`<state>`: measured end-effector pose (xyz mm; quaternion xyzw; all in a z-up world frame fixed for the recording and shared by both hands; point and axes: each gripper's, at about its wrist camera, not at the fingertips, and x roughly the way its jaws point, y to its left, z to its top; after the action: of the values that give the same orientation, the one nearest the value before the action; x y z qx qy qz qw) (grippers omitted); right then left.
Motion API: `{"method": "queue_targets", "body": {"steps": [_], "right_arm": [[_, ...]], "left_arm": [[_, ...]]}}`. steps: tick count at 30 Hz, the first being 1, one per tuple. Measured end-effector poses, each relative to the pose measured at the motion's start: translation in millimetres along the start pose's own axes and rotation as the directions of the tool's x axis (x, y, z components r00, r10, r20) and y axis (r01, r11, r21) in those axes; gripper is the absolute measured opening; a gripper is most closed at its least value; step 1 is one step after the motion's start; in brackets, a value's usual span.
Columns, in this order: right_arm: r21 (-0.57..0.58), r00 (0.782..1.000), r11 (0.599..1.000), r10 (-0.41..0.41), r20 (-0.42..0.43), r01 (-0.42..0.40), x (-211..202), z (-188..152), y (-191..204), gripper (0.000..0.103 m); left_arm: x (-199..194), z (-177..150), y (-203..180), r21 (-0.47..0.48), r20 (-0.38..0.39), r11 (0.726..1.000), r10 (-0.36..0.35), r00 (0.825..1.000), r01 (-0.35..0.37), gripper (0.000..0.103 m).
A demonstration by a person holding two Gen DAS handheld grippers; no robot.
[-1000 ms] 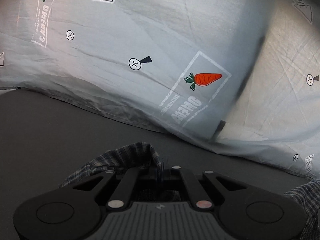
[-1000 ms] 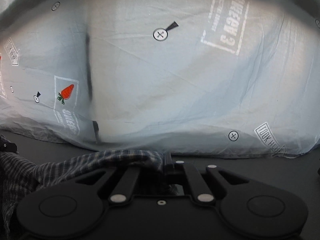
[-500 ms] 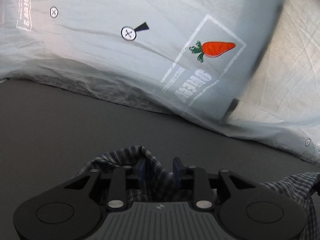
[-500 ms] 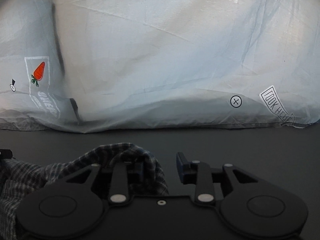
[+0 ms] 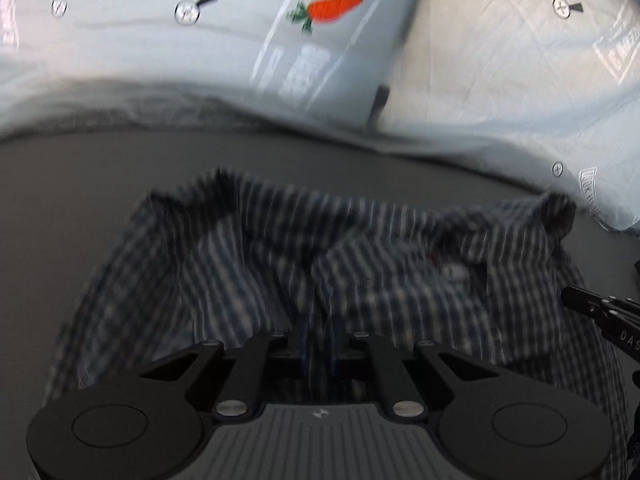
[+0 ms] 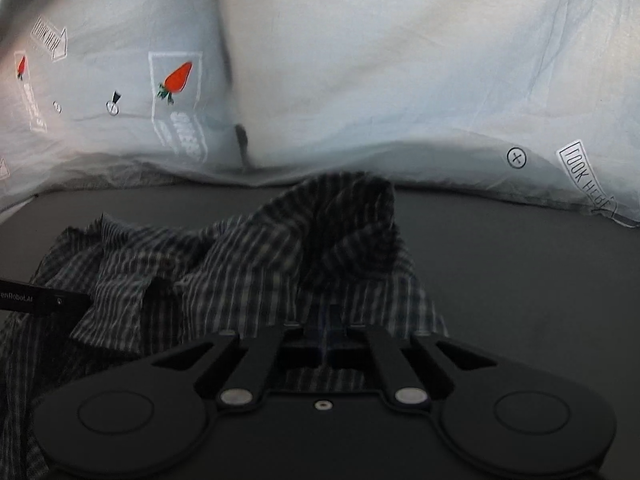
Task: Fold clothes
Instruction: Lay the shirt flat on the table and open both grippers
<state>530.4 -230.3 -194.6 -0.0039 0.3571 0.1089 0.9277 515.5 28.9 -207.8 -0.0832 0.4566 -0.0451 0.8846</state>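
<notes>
Left claw [image 5: 319, 334] and right claw [image 6: 326, 330], jaws just closing, each pinch the crumpled dark blue-and-white checked cotton shirt [image 5: 360, 264] bunched ahead of them on the dark grey bed surface [image 6: 520, 260].

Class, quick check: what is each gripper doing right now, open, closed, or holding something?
Left gripper: just closed again, pinching the dark checked cotton shirt.
Right gripper: just closed again, pinching the same shirt.
</notes>
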Motion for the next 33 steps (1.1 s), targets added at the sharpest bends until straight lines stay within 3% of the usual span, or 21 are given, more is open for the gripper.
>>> {"method": "queue_targets", "body": {"steps": [4,8,12,16,20,25,29,33], "right_arm": [[-0.043,0.997,0.997,0.057,-0.045,-0.059,11,-15,10,0.002],[-0.044,0.993,0.992,0.114,-0.033,-0.116,19,-13,17,0.002],[-0.029,0.987,0.987,0.159,0.014,-0.159,29,5,18,0.002],[-0.022,0.983,0.985,0.17,0.07,-0.168,46,29,17,0.002],[0.023,0.974,0.982,0.185,0.128,-0.189,67,53,12,0.002],[0.025,0.98,0.99,0.136,0.147,-0.141,90,70,14,0.002],[0.038,0.984,0.992,0.114,0.139,-0.121,84,70,12,0.004],[0.073,0.987,0.99,0.114,0.108,-0.123,61,57,4,0.018]], "left_arm": [[7,-9,6,-0.006,-0.021,0.999,-0.041,0.999,0.041,0.01],[12,-4,12,-0.037,-0.007,0.994,-0.099,0.995,0.098,0.008],[21,12,10,-0.086,0.023,0.985,-0.145,0.989,0.147,0.009],[31,33,3,-0.077,0.067,0.982,-0.168,0.983,0.173,0.009],[37,58,10,-0.123,0.157,0.963,-0.219,0.963,0.239,0.009],[48,88,11,-0.114,0.202,0.975,-0.164,0.965,0.19,0.01],[41,89,19,-0.115,0.167,0.966,-0.21,0.963,0.231,0.019],[28,72,25,-0.125,0.079,0.963,-0.23,0.97,0.238,0.029]]}}
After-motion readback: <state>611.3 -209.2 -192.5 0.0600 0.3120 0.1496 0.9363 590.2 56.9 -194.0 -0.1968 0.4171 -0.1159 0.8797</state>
